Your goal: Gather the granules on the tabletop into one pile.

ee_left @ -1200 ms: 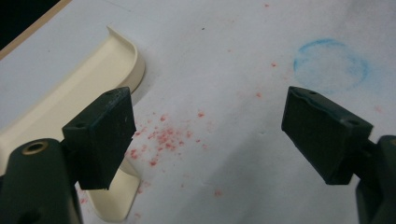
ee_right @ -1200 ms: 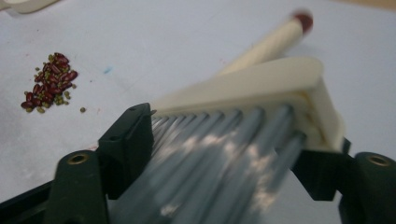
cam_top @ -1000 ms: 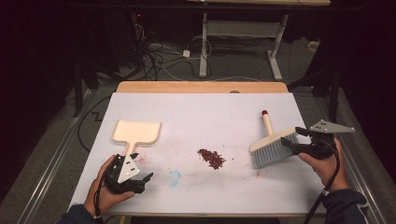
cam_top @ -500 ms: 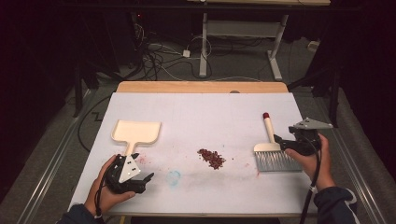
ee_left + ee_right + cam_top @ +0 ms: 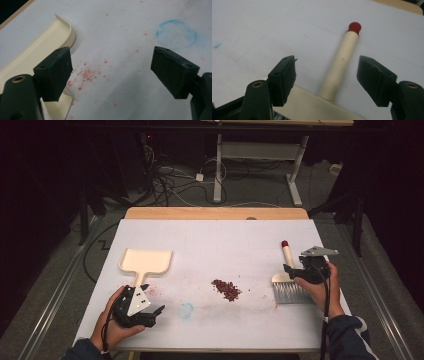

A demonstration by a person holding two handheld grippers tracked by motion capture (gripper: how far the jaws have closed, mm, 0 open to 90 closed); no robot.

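A cream brush lies flat on the white table at the right, its handle (image 5: 286,256) pointing away and its grey bristles (image 5: 290,293) toward the person. My right gripper (image 5: 288,269) is open and straddles the handle (image 5: 339,67) just ahead of the brush head (image 5: 312,106), with a gap on each side. The handle's red tip (image 5: 354,27) lies beyond the jaws. A cream dustpan (image 5: 146,261) rests at the left. My left gripper (image 5: 158,312) is open near the front edge, with the dustpan (image 5: 37,52) beside its left jaw and nothing between its jaws. A pile of dark red crumbs (image 5: 227,289) sits mid-table.
A faint blue ring (image 5: 185,310) is drawn on the table near the left gripper, also seen as the ring (image 5: 177,35) ahead of its right jaw. Pink specks (image 5: 85,73) dot the surface between the left jaws. A wooden edge (image 5: 215,213) borders the table's far side.
The right gripper brought the tilted, lifted brush down flat onto the table and opened off it. The left gripper and dustpan have stayed put.
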